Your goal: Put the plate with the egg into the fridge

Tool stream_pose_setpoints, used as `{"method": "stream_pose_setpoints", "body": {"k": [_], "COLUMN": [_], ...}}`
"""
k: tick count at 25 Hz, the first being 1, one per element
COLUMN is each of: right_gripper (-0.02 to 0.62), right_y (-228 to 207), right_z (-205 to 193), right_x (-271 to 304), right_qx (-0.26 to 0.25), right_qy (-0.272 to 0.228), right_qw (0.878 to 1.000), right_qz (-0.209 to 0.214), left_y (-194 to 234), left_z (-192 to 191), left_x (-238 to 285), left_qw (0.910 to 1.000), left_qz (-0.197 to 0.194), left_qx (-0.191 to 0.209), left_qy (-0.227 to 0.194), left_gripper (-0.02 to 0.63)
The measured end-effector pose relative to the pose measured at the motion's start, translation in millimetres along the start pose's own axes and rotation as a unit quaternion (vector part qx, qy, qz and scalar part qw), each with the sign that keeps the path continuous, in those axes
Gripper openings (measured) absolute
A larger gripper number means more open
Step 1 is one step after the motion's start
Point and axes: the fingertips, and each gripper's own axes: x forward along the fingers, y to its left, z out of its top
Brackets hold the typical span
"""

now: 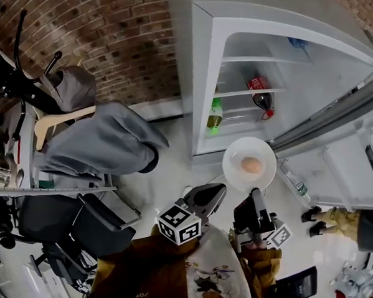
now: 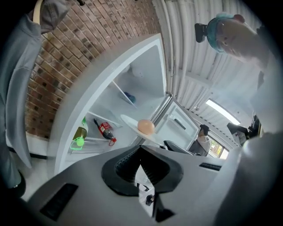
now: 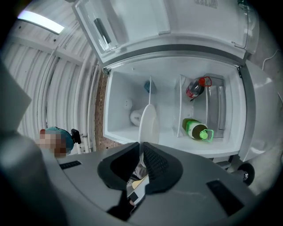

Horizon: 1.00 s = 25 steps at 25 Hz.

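While the head view looks down on it, the plate (image 1: 234,159) with the egg (image 1: 251,165) sits level just outside the open fridge (image 1: 202,82), in front of its lower shelves. The right gripper (image 1: 256,192) grips the plate's near rim. The left gripper (image 1: 218,188) is beside it, further from the fridge and clear of the plate. A green bottle (image 1: 214,114) and a red-labelled bottle (image 1: 260,93) lie inside the fridge.

In the left gripper view, the left gripper (image 2: 140,151) is clenched with nothing between its jaws. The plate (image 2: 128,120) and egg (image 2: 145,127) appear beyond it, in front of the fridge (image 2: 88,101).

In the right gripper view, the right gripper (image 3: 142,152) is clamped on the rim of the plate (image 3: 149,123). The plate is seen edge-on against the inside of the fridge (image 3: 168,95).
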Motion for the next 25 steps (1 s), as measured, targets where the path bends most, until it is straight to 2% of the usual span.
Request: {"method": "stream_pose_setpoints", "body": {"k": [7, 15, 19, 25], "right_gripper": [0.026, 0.026, 0.026, 0.026], "right_y": [-27, -32, -33, -42], "right_z": [-1, 6, 18, 32], "right_x": [49, 75, 83, 92], "right_qx": [-0.001, -0.004, 0.001, 0.011], "right_qy": [-0.015, -0.027, -0.026, 0.001], "right_qw": [1.000, 1.000, 1.000, 1.000], "right_qz": [-0.007, -0.008, -0.005, -0.006], "left_y": [44, 56, 58, 64], "left_z": [29, 50, 56, 60], "left_x": [12, 30, 43, 54], "left_qw": [0.9990, 0.9976, 0.9981, 0.9996], "left_qz": [-0.036, -0.058, -0.052, -0.022], "left_qx": [0.002, 0.009, 0.009, 0.006], "left_qy": [0.027, 0.036, 0.033, 0.015], "left_gripper": [0.006, 0.006, 0.006, 0.006]}}
